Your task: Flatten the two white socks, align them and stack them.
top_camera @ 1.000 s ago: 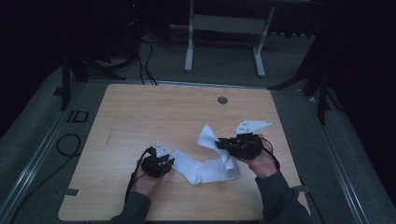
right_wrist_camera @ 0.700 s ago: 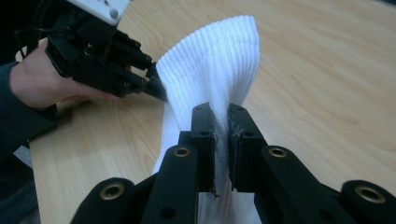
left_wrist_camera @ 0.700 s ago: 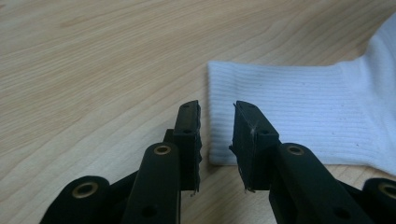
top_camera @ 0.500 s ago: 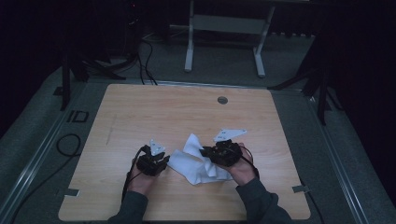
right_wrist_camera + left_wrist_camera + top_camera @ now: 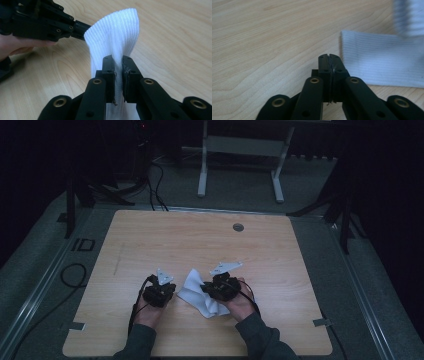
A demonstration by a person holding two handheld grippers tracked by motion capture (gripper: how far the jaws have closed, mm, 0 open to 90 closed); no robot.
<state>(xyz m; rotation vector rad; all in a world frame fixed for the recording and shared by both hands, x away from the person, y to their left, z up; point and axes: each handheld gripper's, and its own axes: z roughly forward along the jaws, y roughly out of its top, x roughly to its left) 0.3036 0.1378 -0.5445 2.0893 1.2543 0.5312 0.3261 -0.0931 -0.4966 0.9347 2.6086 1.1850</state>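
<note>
A person holds a pair of tongs in each hand over the near part of a light wooden table (image 5: pixel 200 240). Between the two hands lies a white ribbed cloth (image 5: pixel 197 292), crumpled in the high view, resting on the wood near the front edge and slightly right of the middle.

The right tongs (image 5: pixel 117 63) are clenched on the white ribbed cloth: in the right gripper view a fold of the fabric is pinched between the two black jaws and rises above them in a curved flap. In the high view the right tongs (image 5: pixel 212 287) sit over the right part of the cloth, with the right hand (image 5: pixel 240 302) behind them.

The left tongs (image 5: pixel 329 61) are clenched with nothing between them; in the left gripper view the jaws meet flat against each other above bare wood, and the straight edge of the cloth (image 5: pixel 377 60) lies just beside their tips, on the right of that view. In the high view the left tongs (image 5: pixel 167 290) sit just left of the cloth, held by the left hand (image 5: pixel 148 312).

A round grommet hole (image 5: pixel 238 227) sits in the far part of the table, well apart from the cloth.
</note>
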